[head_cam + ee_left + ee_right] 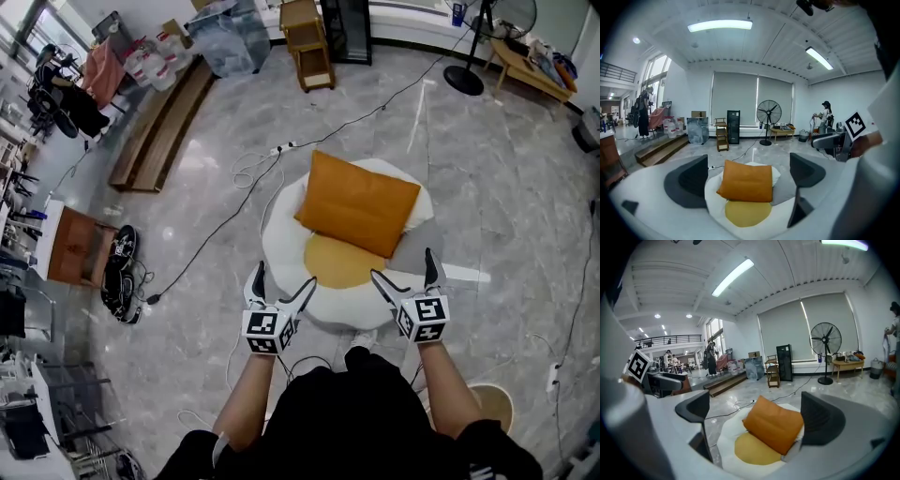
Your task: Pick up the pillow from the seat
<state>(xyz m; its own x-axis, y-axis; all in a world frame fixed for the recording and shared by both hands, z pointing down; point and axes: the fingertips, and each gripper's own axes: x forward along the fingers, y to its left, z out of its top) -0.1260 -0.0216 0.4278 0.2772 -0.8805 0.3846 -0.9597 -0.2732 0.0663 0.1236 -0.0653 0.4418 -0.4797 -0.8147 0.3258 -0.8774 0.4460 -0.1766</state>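
Holding left gripper (286, 275) and right gripper (402, 264) side by side over near edge of seat (279, 236), probably to flank pillow (358, 202) from both sides. Both spread fully wide, pinching nothing, touching nothing. As for pillow: lying across seat's far half, partly over yellow centre (337, 262), clear of both.

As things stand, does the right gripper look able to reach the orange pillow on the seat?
Probably yes: the right gripper is open and empty, and the orange pillow lies uncovered on the seat ahead, with nothing between them.
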